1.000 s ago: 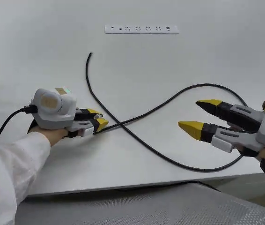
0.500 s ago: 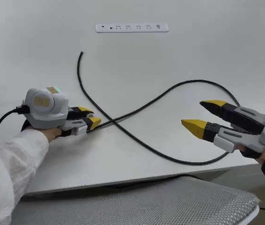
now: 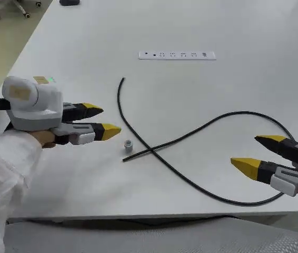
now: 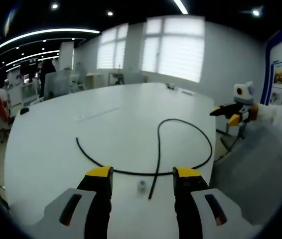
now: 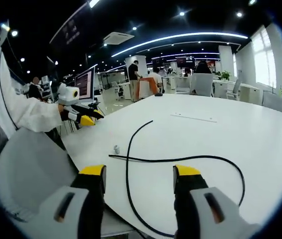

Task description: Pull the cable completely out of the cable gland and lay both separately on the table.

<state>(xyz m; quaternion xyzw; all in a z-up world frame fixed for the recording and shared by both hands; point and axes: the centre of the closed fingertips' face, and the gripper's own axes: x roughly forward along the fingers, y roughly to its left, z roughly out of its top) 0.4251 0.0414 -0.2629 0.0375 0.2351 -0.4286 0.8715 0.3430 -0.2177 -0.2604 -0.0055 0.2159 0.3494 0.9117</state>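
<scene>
- While my left gripper (image 3: 108, 120) hovers over the left part of the white worktop (image 3: 233, 79), its yellow-tipped fingers (image 3: 106, 130) are spread apart and pinch nothing.
- My right gripper (image 3: 248, 150) hangs at the worktop's near right edge, its fingers likewise spread and empty, pointing toward the left one.
- The small pale cable gland (image 3: 128, 144) sits alone on the worktop, just ahead of my left fingers. It seems to stand on end, though it is too small for me to be sure.
- The black cable (image 3: 150, 150) lies free of the gland, one end just beside it and apart from it.
- From that end the cable runs right, loops round in front of my right gripper and crosses over itself. Its other end points toward the white power strip (image 3: 177, 55) farther back.
</scene>
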